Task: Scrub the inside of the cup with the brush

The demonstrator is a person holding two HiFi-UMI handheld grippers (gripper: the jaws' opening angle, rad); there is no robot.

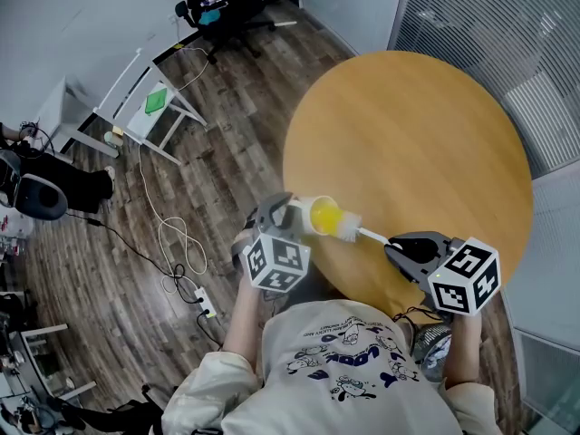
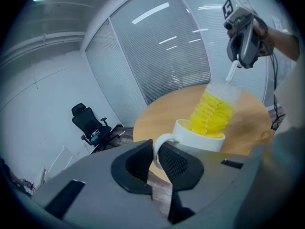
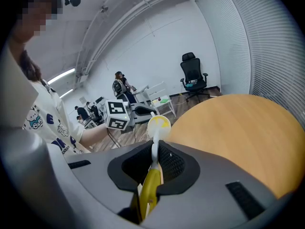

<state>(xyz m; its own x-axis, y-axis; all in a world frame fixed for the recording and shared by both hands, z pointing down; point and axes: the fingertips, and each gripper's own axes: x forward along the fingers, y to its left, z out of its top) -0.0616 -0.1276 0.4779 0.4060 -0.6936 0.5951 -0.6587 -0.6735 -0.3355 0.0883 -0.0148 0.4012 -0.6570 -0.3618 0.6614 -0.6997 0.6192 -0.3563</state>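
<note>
My left gripper (image 1: 275, 212) (image 2: 155, 162) is shut on the handle of a white cup (image 1: 304, 217) (image 2: 200, 138) (image 3: 158, 124), held on its side over the near edge of the round wooden table (image 1: 426, 143). A brush (image 1: 337, 219) with yellow and white bristles (image 2: 213, 109) is pushed into the cup's mouth. Its white stem and yellow handle (image 3: 150, 187) run back into my right gripper (image 1: 404, 247) (image 3: 156, 163), which is shut on the handle. The right gripper also shows in the left gripper view, above the cup.
The table (image 3: 238, 128) spreads away to the right and far side. A black office chair (image 1: 222, 7) (image 2: 88, 123), a white rack (image 1: 149, 107) and cables with a power strip (image 1: 201, 302) lie on the wood floor (image 1: 136, 243) to the left. Slatted blinds (image 1: 507, 34) cover the windows.
</note>
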